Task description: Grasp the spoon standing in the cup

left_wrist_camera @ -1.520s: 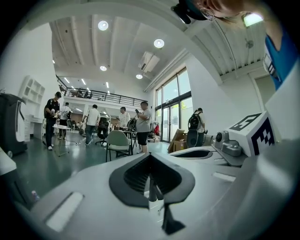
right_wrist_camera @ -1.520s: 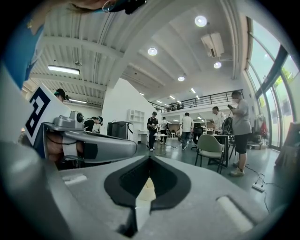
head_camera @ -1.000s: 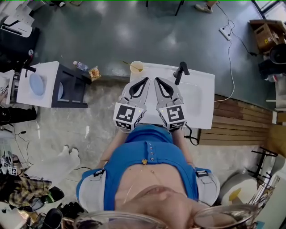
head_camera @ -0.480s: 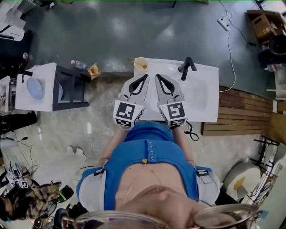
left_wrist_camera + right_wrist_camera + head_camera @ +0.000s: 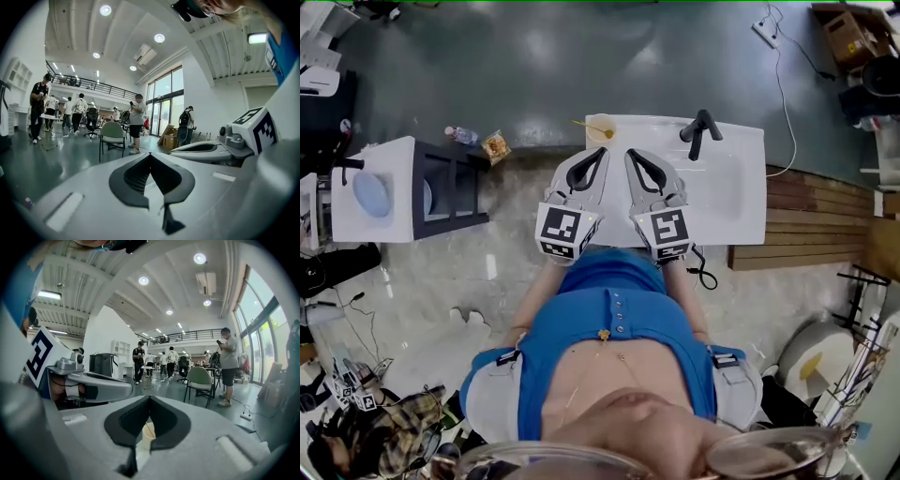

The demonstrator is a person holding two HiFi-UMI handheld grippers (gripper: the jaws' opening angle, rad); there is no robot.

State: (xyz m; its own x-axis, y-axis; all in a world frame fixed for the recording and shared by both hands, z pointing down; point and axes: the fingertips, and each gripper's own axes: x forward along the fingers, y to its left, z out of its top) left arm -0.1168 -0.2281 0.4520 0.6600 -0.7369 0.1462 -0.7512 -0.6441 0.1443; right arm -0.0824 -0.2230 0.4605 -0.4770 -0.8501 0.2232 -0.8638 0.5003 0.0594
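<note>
"So, nearest first: what's up w/ the tongs?"

"Both low in front of the blue shirt [image 5: 609, 319], marker cubes [image 5: 562, 232] toward the person. Left gripper [image 5: 604, 151] and right gripper [image 5: 629, 154] sit side by side, close. Each is pinched tight at the tip, nothing in either. Smooth grey moulded shells, matte black ribbed pads [image 5: 129, 177]."

"Anything diff vs a sec ago?"

"Gripper pose approx same, but the head view has swung. The white counter [image 5: 741, 202] sits squarer ahead now. The cup [image 5: 600, 128] has gone from left of the left tip to just beyond it, near but apart. Imo the approach is lined up, but no reach has begun, and the jaws must spread before any grasp."

"Cup & spoon?"

"Cup's at the counter's far left corner, upright: pale cream, plain cylinder, prob. paper. The right gripper view shows it thru the window btw its pads. The spoon [image 5: 584, 124] stands in it, a thin yellowish stem leaning out over the rim to the left, bowl end hidden inside. Slim and light, so I'd guess it tips easily."

"Beyond?"

"Black tap [image 5: 700, 134] at the far edge, right of the cup. Then a glossy grey floor [image 5: 534, 56], w/ a bottle [image 5: 457, 134] and a snack packet [image 5: 496, 146] off left."
</note>
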